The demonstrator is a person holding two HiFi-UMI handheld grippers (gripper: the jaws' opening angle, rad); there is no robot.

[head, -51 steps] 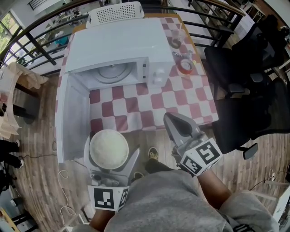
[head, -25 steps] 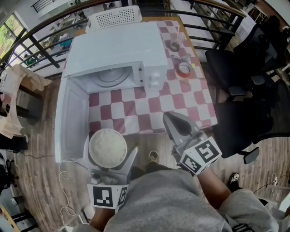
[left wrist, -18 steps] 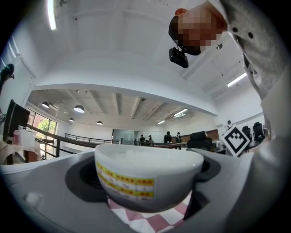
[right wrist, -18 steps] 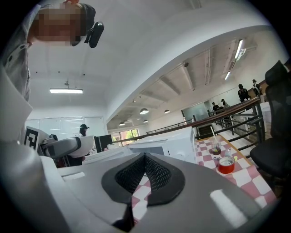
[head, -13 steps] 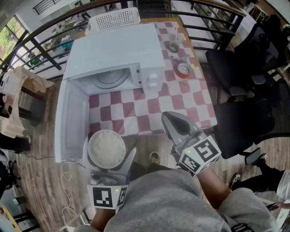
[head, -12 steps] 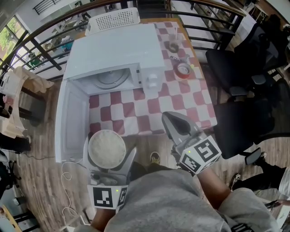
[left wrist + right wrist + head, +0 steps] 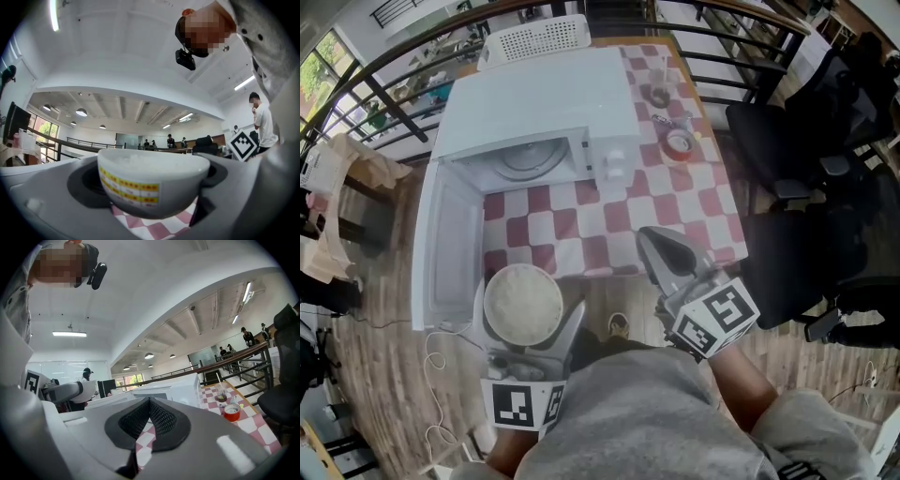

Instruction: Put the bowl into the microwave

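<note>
Fingers [image 7: 574,326] of the left gripper [image 7: 527,311], in the head view, are clasping the bowl [image 7: 523,302], barely shifting over 2 seconds and hovering beside the open microwave [image 7: 539,103] door [image 7: 445,253]; insertion is still pending. Left gripper view: fingers [image 7: 51,197] are pressing the bowl's [image 7: 152,183] sides. Right gripper view: right gripper [image 7: 150,420] is staying clenched, empty.

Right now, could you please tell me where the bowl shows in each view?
Head view: bowl lower left, in the left claw.
Left gripper view: bowl bottom centre, between the jaws.
Right gripper view: far left, a small white shape, probably it.
Shared landmark: the checked tablecloth.
</note>
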